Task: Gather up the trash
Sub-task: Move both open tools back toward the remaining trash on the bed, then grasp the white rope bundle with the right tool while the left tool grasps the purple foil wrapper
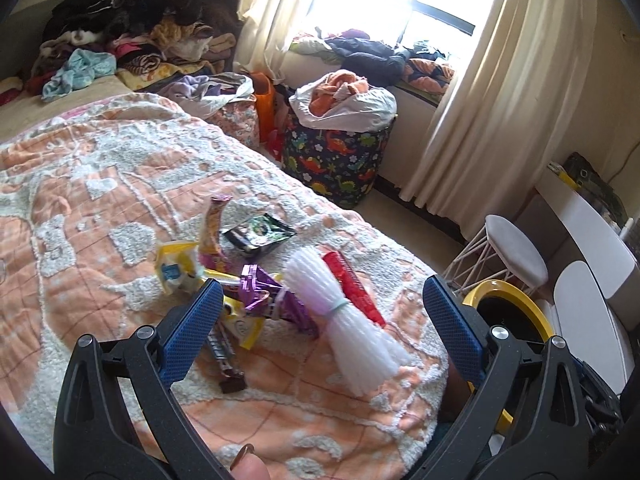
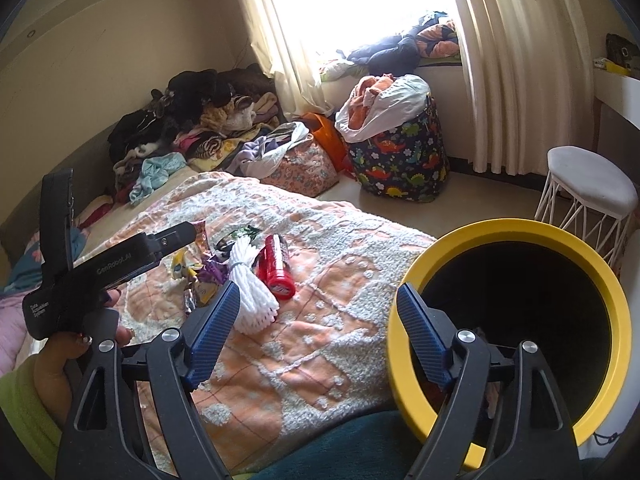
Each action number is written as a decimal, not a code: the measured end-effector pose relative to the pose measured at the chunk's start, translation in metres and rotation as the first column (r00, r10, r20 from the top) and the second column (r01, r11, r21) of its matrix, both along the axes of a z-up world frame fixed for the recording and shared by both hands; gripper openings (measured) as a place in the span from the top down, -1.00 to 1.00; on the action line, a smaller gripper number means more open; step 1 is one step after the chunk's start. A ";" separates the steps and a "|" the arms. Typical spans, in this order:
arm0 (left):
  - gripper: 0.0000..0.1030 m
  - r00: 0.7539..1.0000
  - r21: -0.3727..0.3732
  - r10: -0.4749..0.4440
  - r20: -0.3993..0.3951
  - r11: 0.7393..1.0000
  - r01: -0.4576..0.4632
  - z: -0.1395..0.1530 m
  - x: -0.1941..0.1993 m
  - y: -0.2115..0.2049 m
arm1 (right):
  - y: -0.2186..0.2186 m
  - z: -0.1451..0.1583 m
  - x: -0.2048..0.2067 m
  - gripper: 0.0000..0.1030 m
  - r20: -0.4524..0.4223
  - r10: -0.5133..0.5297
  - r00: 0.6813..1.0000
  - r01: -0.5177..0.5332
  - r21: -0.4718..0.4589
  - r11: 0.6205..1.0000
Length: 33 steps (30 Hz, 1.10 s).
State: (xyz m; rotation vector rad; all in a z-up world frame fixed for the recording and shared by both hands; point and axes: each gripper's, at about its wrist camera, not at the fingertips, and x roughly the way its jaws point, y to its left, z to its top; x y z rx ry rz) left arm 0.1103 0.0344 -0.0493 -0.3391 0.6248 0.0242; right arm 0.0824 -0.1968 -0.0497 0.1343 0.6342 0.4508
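Several wrappers lie in a heap on the peach-and-white blanket (image 1: 100, 200). Among them are a white bundle of plastic straws (image 1: 348, 320), a red wrapper (image 1: 354, 286), a purple foil wrapper (image 1: 260, 292), a yellow packet (image 1: 176, 270) and a black-green packet (image 1: 260, 234). My left gripper (image 1: 323, 284) is open just above the heap, its blue pads either side of the purple wrapper and the straws, touching neither. My right gripper (image 2: 317, 287) is open and empty, with the straws (image 2: 252, 296) and red wrapper (image 2: 276, 268) beyond its left finger. Its right finger overlaps the yellow-rimmed bin (image 2: 400, 360).
The bin (image 1: 504, 288) stands off the bed's right edge. A white wire stool (image 2: 588, 192) and a dinosaur-print hamper (image 2: 400, 160) stand on the floor beyond it. Clothes are piled at the bed's far end (image 1: 132, 32). A hand (image 2: 60, 364) holds the left tool.
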 end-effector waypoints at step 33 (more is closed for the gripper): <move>0.35 0.992 -0.165 -0.062 -0.108 0.985 0.044 -0.039 0.020 0.035 | 0.085 -0.049 0.045 -0.55 -0.176 0.129 0.976 -0.139 -0.049 0.989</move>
